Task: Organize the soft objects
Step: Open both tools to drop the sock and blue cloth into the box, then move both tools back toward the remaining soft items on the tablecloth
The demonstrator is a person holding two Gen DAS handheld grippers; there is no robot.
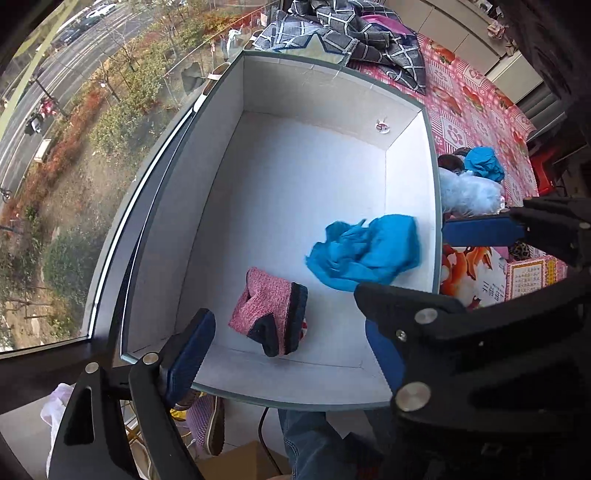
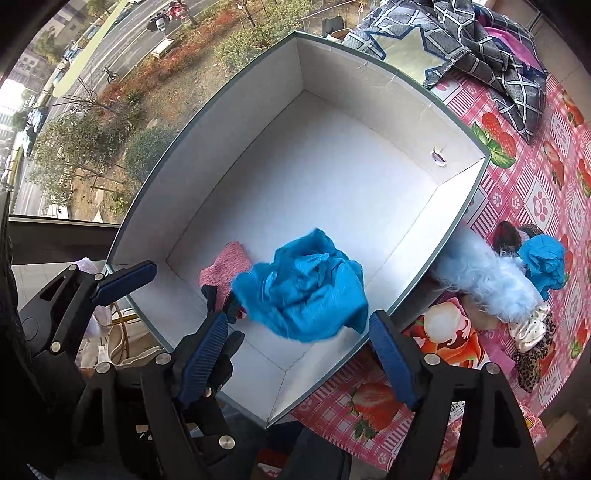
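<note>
A large white box stands open on the table. Inside it lie a crumpled blue cloth and a pink knitted sock with dark trim. My left gripper is open and empty over the box's near edge, close above the sock. My right gripper is open and empty just above the near side of the blue cloth. Outside the box's right wall lie a fluffy light-blue item and another blue cloth.
The table has a pink patterned cover. A dark checked cloth lies behind the box. A leopard-print piece lies at the right. A window with a street view is on the left.
</note>
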